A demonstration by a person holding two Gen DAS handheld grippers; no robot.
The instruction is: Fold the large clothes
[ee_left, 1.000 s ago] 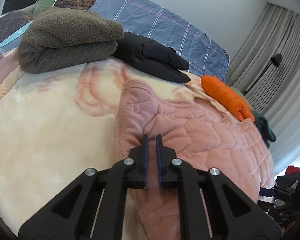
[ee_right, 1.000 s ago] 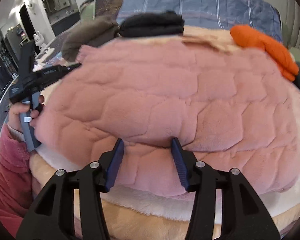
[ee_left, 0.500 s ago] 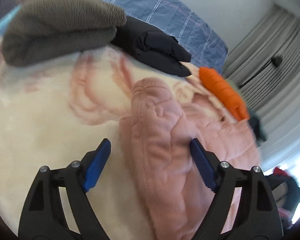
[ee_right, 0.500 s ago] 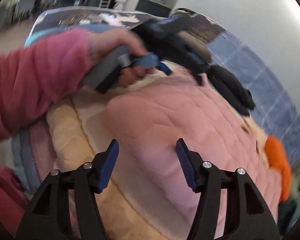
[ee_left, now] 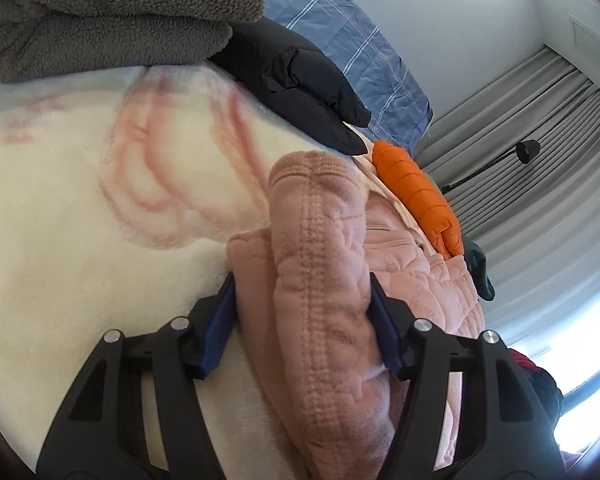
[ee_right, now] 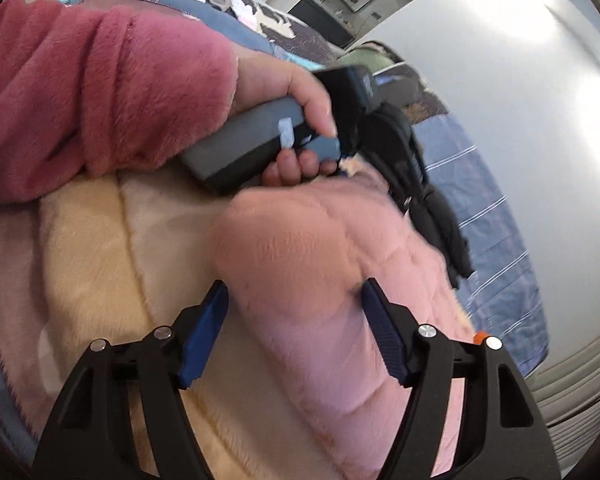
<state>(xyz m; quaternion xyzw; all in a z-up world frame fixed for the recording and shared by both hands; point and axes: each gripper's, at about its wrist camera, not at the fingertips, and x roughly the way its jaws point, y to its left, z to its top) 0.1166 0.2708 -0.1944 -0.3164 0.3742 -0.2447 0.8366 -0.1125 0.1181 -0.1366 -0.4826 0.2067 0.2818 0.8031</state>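
A pink quilted fleece garment lies bundled on a cream blanket on the bed. My left gripper has its jaws wide apart, one on each side of a thick folded edge of the garment. My right gripper is also wide apart and straddles another rounded fold of the pink garment. In the right wrist view a hand in a pink sleeve holds the left gripper's grey handle just beyond the garment.
A folded grey fleece and a folded black jacket lie at the far side of the cream blanket. A folded orange puffer lies to the right, before grey curtains. A blue plaid sheet covers the bed head.
My left gripper opened from shut and now straddles the garment's folded edge. My right gripper swung left, from the garment's long side to its end by the left hand.
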